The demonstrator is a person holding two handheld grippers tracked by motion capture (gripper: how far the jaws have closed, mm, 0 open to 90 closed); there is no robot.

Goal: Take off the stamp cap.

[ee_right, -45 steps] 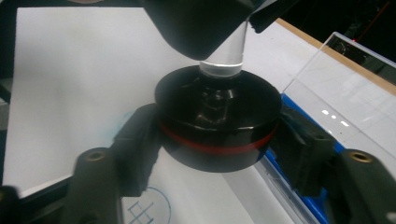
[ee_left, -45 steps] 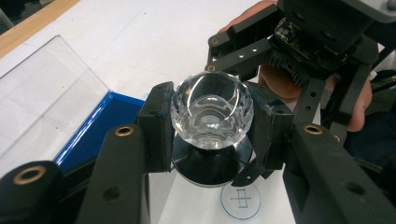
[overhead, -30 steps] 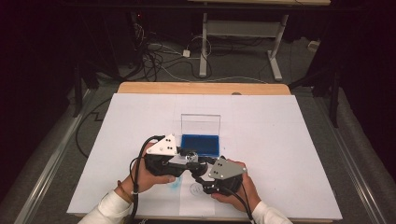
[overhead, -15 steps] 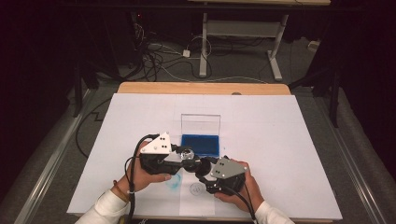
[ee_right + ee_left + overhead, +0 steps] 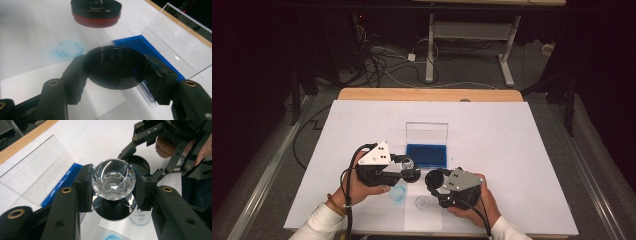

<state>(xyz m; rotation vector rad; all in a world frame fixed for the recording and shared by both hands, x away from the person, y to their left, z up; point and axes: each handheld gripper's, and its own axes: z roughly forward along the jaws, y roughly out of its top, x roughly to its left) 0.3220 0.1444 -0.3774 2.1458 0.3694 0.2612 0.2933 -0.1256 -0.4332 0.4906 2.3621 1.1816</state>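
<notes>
Seen from above: a white sheet (image 5: 512,150) over a wooden table (image 5: 427,94), two hands low in the frame, each with a gripper. Left gripper (image 5: 113,187) closed narrow on a faceted clear knob (image 5: 113,180), pads pressed to either side of it; below the knob a black disc base (image 5: 115,211), apparently one piece with it, a stamp by the look of it, though hard to tell for sure. In the right gripper view, that same piece held aloft near the top edge, with a red underside (image 5: 96,18) below the black rim. Right gripper (image 5: 115,72) clamped on a round black cap (image 5: 115,66), hollow side toward the camera, jaws snug on its rim. From the high view, left gripper (image 5: 404,167) and right gripper (image 5: 434,181) near each other but apart, both just in front of a blue tray (image 5: 426,155) with a clear lid (image 5: 427,133) standing open behind it. On a smaller paper slip (image 5: 422,217) near the front edge, a blue ink smudge (image 5: 398,192) to the left and a faint printed circle (image 5: 421,202) to the right, between and just below the two grippers. Beyond the table, cables (image 5: 377,60) and a white stand (image 5: 467,45) on the dark floor.
</notes>
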